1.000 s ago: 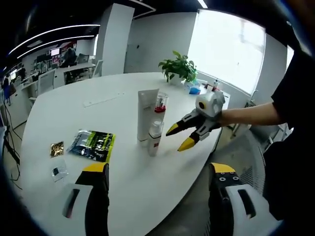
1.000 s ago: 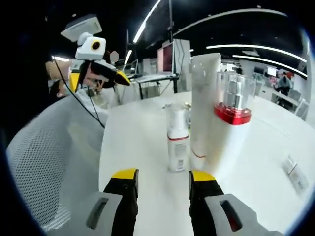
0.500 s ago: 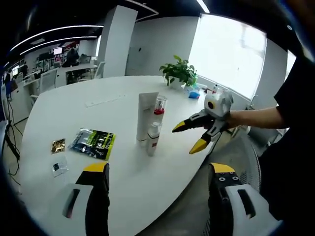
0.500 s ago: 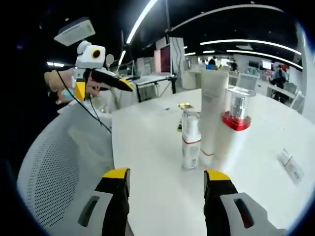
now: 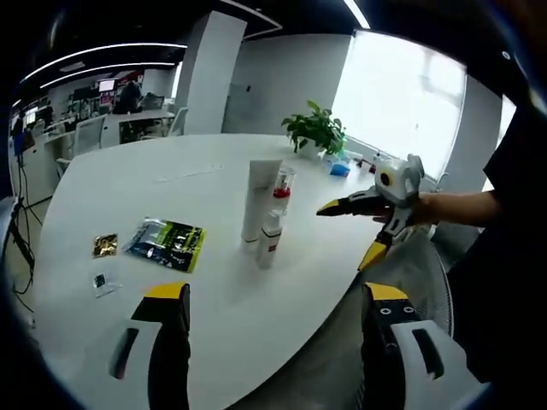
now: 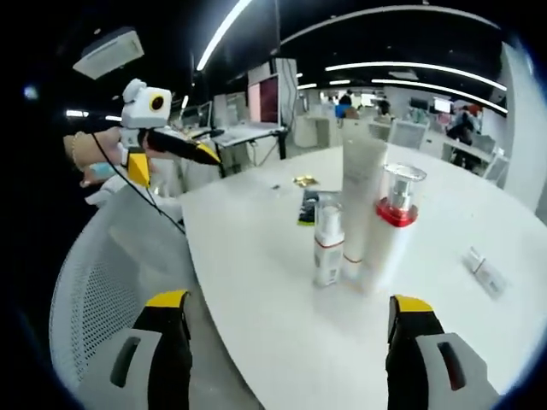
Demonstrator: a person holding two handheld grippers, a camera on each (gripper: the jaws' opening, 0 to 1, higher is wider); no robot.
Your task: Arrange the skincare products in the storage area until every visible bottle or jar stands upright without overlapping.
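Three skincare containers are seen upright, clustered mid-counter (image 5: pixel 102 196): white tube (image 5: pixel 259 199), red-collared pump bottle (image 5: pixel 280 190), small bottle (image 5: pixel 270 238). Left tool (image 5: pixel 272 342) and right tool (image 6: pixel 291 354) are held released, nothing grasped, off the counter edge.

Three upright skincare bottles (image 6: pixel 365 224), three sachets (image 5: pixel 163 244)

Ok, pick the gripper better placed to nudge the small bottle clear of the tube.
Right, probably. The right gripper faces the small bottle and tube head-on, jaws open; the left gripper views them from farther off.
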